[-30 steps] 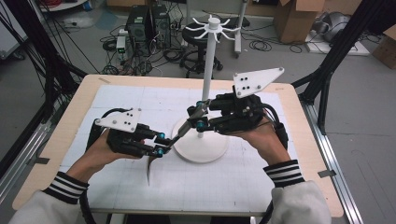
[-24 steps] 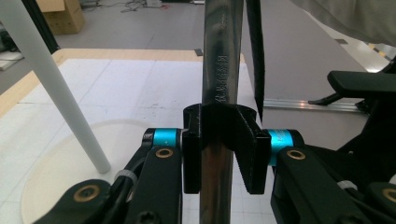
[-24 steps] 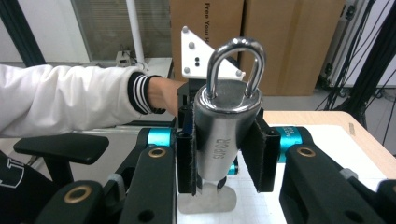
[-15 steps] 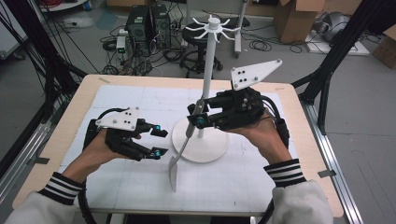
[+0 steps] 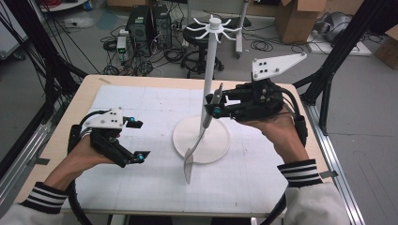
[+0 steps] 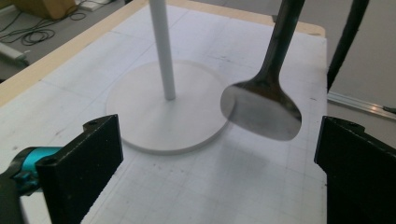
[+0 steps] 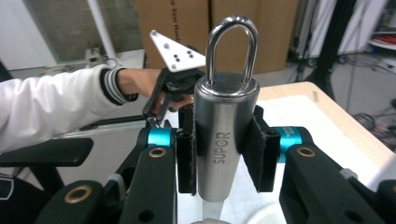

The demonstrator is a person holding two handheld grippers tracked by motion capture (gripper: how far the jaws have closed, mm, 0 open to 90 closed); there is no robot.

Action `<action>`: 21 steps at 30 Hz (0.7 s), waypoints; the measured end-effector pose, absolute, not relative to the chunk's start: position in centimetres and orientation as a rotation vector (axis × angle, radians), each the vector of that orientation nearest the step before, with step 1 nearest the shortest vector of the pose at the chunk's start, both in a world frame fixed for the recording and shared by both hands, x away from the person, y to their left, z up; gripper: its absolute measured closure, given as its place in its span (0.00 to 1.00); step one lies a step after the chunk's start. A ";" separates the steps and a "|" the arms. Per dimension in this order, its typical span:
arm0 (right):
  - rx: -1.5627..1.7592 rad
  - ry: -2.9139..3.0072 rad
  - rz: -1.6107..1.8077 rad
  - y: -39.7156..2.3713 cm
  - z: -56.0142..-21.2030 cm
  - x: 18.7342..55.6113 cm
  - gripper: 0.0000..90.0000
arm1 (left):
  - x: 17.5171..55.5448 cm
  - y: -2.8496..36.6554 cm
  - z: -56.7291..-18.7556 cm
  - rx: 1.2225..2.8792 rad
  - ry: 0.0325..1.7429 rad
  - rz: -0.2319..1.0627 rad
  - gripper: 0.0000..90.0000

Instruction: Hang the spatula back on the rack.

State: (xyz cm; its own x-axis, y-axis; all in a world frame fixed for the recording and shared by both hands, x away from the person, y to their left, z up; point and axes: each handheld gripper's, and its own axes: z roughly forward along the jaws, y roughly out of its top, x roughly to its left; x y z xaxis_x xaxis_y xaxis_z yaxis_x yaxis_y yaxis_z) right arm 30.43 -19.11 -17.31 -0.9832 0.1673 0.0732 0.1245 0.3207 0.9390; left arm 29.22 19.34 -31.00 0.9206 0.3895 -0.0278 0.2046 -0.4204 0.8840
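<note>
My right claw clamps the steel spatula by its handle, hanging beside the white stand. Left claw just opened, nothing between its jaws, well clear over the tabletop.

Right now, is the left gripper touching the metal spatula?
Apart: the left gripper view shows the left gripper, just opened, with clear gaps around the spatula.

The white stand sits in the middle of the table, and its thin pole goes straight up, so a hand cannot go through there. The spatula hangs just in front of the stand's round base and blocks that spot too. There is wide open room on the mat between the left gripper and the spatula. The left back corner of the table is free as well.
</note>
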 end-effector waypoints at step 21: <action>0.493 2.443 1.709 -22.2 -15.7 32.2 0.77 | 27.6 24.3 -35.0 1.882 0.554 0.348 0.02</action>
